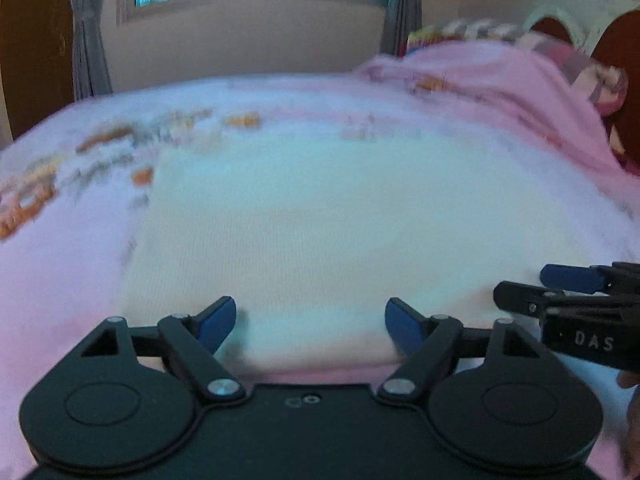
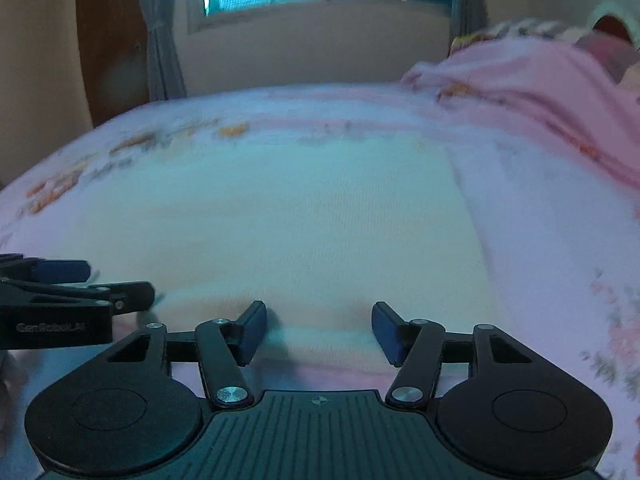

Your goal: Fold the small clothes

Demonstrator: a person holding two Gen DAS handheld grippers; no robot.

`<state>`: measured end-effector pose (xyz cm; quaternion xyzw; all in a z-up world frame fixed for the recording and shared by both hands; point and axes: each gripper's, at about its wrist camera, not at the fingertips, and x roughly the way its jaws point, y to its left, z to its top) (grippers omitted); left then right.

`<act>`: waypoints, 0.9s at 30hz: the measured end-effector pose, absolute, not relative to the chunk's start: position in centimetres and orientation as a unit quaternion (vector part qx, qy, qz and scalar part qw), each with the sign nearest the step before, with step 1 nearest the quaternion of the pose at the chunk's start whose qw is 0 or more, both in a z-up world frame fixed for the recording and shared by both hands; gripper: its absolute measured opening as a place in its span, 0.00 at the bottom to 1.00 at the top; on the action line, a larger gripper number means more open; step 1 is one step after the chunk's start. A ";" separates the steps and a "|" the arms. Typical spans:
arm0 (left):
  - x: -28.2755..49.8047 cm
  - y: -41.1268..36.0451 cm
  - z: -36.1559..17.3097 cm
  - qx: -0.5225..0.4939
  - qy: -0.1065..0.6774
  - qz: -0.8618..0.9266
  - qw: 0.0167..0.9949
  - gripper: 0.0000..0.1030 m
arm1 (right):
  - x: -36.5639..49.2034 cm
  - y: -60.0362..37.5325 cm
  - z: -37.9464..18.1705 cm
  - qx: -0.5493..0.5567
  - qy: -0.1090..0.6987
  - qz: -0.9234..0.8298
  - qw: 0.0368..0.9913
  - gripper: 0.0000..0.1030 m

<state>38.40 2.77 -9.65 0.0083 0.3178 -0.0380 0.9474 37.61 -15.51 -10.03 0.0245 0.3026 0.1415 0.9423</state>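
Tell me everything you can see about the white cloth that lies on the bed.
The white cloth is a pale, cream-white piece with a fine ribbed, knit-like texture. It lies flat and smooth on the pink flowered bedspread, roughly rectangular, with straight left and right edges. Its near edge is just ahead of both open tongs, left and right; neither grips it. Blur hides details such as seams or sleeves.

- The white cloth (image 1: 320,232) is smeared by motion blur; its weave and edges are hard to read, and its near edge is hidden behind the left gripper (image 1: 310,326).
- The bedsheet (image 1: 60,208) pattern is blurred into orange and grey streaks.
- The right gripper (image 1: 520,288) is cut off by the picture's right edge.
- The pillows (image 1: 600,80) are too blurred to tell apart.
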 end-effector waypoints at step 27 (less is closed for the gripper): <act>38.6 3.6 -11.3 0.036 0.336 -0.016 0.941 0.79 | 38.4 -10.3 -11.7 -0.044 0.312 0.177 0.932 0.53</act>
